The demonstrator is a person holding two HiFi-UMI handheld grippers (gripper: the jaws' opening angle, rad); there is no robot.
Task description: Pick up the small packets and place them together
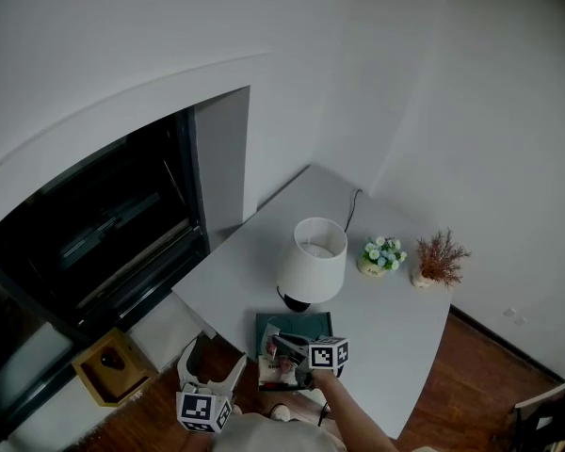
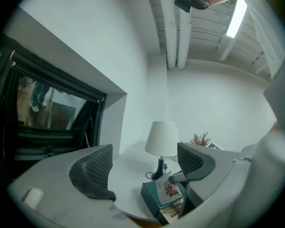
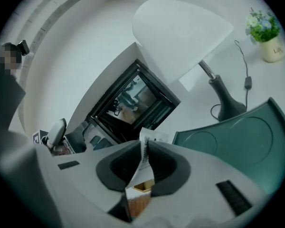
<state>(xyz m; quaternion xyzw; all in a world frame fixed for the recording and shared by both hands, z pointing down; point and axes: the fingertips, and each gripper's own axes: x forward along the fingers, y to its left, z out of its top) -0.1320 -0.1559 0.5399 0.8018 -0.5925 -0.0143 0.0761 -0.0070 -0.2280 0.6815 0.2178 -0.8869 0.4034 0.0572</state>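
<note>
My right gripper [image 1: 290,349] is over the near edge of the white table [image 1: 395,328], shut on a small white packet [image 3: 144,152] with a barcode; the packet stands pinched between the two pads. Under it is a dark green tray [image 1: 264,326], and another printed packet [image 1: 279,373] lies by the tray's near side. In the left gripper view the held packet [image 2: 170,189] hangs above the green tray [image 2: 152,196]. My left gripper [image 1: 213,360] is off the table's near-left corner, above the floor. Its jaws [image 2: 142,161] stand wide open with nothing between them.
A white-shaded lamp [image 1: 311,260] stands just behind the tray, with its cable running back to the wall. A small pot of flowers [image 1: 383,255] and a vase of dried stems [image 1: 438,260] sit at the right. A wooden box [image 1: 111,365] is on the floor at the left.
</note>
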